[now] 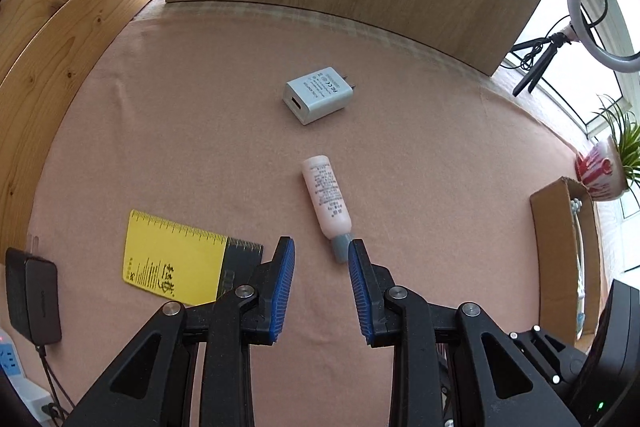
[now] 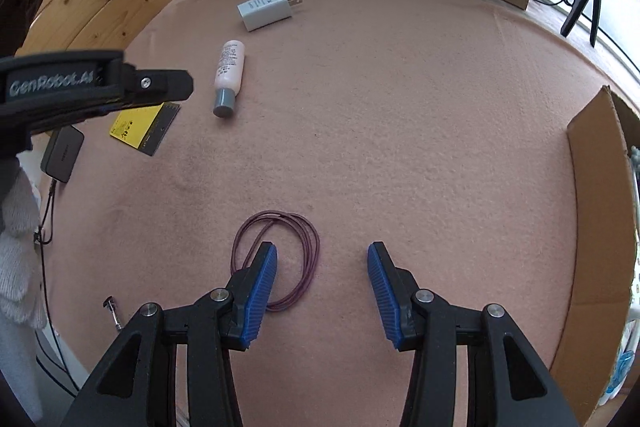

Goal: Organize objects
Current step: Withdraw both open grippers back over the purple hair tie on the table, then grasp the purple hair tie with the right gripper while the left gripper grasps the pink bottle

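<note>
While our left gripper gapes empty by the bottle, our right gripper spreads wider, empty over the cord.

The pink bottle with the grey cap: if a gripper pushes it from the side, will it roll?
Probably yes. The pink bottle lies on its side and looks round, so a sideways push should roll it, though the felt-like cloth may slow it. It looks small, likely light.

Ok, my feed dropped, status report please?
Left gripper open, empty, near pink grey-capped bottle. Right gripper open, empty, over coiled purple cord. Nothing blocking.
</note>
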`<state>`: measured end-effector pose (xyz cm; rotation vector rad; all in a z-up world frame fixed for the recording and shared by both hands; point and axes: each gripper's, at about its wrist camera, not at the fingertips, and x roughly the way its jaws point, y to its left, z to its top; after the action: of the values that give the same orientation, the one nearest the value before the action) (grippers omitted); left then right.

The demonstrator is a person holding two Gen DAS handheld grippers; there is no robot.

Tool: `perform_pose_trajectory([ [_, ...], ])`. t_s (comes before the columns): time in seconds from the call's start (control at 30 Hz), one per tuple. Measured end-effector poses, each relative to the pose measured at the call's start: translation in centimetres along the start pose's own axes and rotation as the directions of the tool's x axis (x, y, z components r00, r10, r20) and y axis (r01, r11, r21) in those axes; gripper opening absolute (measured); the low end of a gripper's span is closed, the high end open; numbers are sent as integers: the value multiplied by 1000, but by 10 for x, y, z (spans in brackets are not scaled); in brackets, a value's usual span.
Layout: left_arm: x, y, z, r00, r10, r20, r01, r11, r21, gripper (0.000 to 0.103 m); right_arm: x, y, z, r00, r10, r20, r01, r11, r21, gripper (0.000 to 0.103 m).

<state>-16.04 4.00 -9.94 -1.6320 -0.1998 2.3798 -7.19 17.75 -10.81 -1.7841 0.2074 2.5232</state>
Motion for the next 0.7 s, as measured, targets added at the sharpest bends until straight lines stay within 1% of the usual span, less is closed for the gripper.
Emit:
perform_pose_trajectory([
  [0.13,15,-1,11,1000,-7,-19,7,1000,-10,31,3,9,0,998,-64,10,65,997,-47,43],
  [0.2,23,-4,15,1000,1,-24,-1,1000,-3,34,3,11,1,997,-71,14,71,996,-57,42],
  [0.27,31,-6,17,999,10,-33,-10,1000,0,35,4,12,1,998,-67,16,68,994,-81,39],
  [0.37,43,-9,19,998,31,-49,-31,999,10,34,3,11,3,998,-60,12,61,993,-105,29],
  [0.4,43,-10,20,999,36,-39,-35,999,16,34,4,12,6,998,-59,6,59,992,-108,19],
  [0.43,44,-11,20,999,39,-32,-38,999,21,34,4,10,6,998,-57,-1,57,992,-110,7],
  [0.47,44,-11,21,999,39,-29,-39,999,21,34,4,10,6,998,-58,-8,57,992,-110,3],
  [0.5,45,-11,21,999,39,-20,-39,999,20,33,4,8,6,998,-55,-8,54,993,-109,3],
  [0.57,46,-9,21,999,53,-6,-53,998,27,24,4,5,5,999,-46,-6,45,994,-96,3],
  [0.6,46,-8,21,999,53,-3,-53,998,28,21,3,5,5,999,-44,-7,43,995,-88,3],
  [0.7,46,-3,20,1000,29,0,-29,999,23,21,1,-2,4,999,-33,-2,33,998,-60,3],
])
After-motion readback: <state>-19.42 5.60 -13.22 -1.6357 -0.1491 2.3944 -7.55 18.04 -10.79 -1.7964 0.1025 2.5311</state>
